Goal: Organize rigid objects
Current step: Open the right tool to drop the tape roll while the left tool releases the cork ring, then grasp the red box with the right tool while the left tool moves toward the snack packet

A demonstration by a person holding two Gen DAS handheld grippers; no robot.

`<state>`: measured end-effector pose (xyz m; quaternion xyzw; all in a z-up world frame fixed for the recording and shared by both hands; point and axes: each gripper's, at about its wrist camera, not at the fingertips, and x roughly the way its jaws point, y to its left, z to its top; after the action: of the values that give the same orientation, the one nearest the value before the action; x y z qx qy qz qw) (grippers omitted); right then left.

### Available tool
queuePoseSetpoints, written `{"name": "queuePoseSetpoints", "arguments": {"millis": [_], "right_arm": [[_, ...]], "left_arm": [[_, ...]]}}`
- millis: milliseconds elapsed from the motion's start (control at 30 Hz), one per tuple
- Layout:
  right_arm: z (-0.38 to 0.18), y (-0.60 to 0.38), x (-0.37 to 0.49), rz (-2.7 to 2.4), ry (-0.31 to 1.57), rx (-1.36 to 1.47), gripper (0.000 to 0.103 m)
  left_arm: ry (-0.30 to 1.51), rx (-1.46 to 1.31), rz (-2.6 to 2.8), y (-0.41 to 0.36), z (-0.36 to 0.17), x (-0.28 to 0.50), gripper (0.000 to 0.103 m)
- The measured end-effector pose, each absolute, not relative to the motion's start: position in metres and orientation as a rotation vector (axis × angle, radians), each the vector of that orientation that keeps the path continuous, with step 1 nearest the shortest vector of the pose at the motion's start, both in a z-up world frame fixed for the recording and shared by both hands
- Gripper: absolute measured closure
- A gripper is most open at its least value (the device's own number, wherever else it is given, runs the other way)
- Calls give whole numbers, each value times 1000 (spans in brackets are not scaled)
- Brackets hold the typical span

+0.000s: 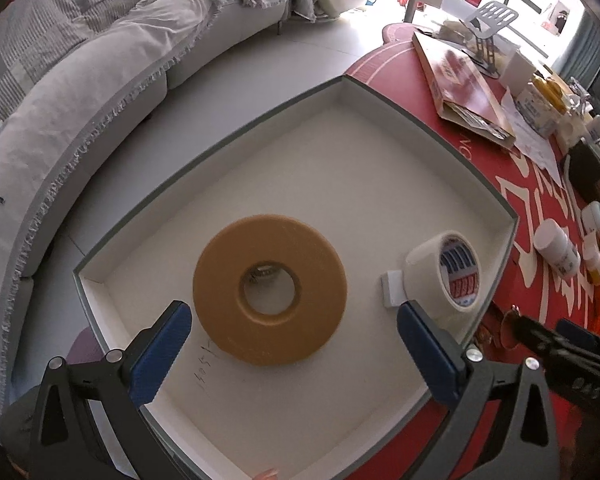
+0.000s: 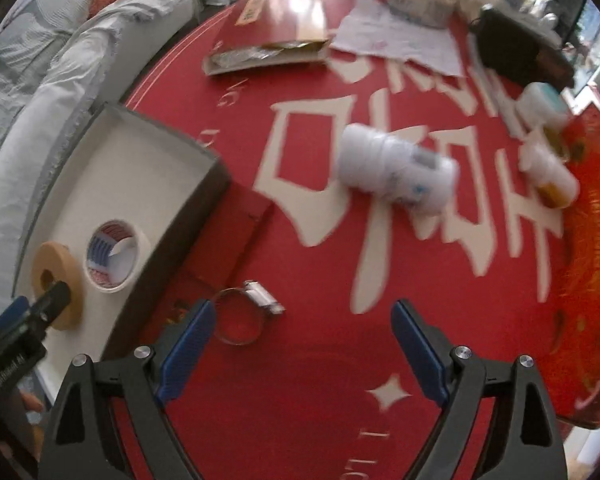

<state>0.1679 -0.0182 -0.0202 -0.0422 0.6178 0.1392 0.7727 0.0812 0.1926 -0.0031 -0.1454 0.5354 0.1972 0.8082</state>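
Note:
A shallow white box [image 1: 380,160] with grey walls sits at the table's left edge. In it lie a flat tan tape roll [image 1: 270,290] and a white tape roll [image 1: 444,270] on its side next to a small white block [image 1: 392,289]. My left gripper [image 1: 294,354] is open and empty, hovering just above the tan roll. My right gripper [image 2: 302,354] is open and empty above the red table, with a metal hose clamp [image 2: 244,314] by its left finger. The box [image 2: 120,152], tan roll [image 2: 58,284] and white roll [image 2: 114,256] also show in the right wrist view.
The red table cover [image 2: 320,400] bears a lying white bottle [image 2: 396,170], small jars [image 2: 548,172], a black pouch [image 2: 516,48], papers and a red book [image 2: 272,28]. A grey sofa [image 1: 80,92] curves along the left. A slotted spatula [image 1: 492,20] stands at the back.

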Motion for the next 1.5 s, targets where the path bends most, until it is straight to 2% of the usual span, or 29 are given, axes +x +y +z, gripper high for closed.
{"name": "queuePoseSetpoints", "arguments": {"millis": [200,233,267,400,533,767,1000,1067,1167,1200,1367,1500], "right_arm": [[-36,21,164,379,1349,-188,13],[-42,24,166,386,1364,-191,10],[-46,27,163,380,1370,-235,3],[-44,7,152,326,1411,-342,1],[-19,-14,166,346,1250,-236,1],[-34,25,165,679,1070,-639,1],[-46,46,178,889,1062,-697,1],[-49,45,186,922,1107,-658,4],[-43,39,188,914,1110,-616,26],[-41,37,187,903,1118,-610,30],[-39,19,168,818,1181,-588,31],[-22,-22,146,690,1207,-443,31]], "left_arm": [[1154,-306,410,189,-4,78,0],[1158,-305,409,189,-4,78,0],[1159,-305,403,189,-4,76,0],[1147,-306,389,188,-2,74,0],[1144,-316,386,184,0,74,0],[1135,-343,372,185,5,61,0],[1145,-341,299,177,9,43,0],[1150,-339,273,174,10,37,0],[1150,-329,244,164,14,29,0],[1150,-326,237,161,15,27,0],[1149,-301,166,129,25,18,0],[1184,-243,122,95,24,16,0]]}}
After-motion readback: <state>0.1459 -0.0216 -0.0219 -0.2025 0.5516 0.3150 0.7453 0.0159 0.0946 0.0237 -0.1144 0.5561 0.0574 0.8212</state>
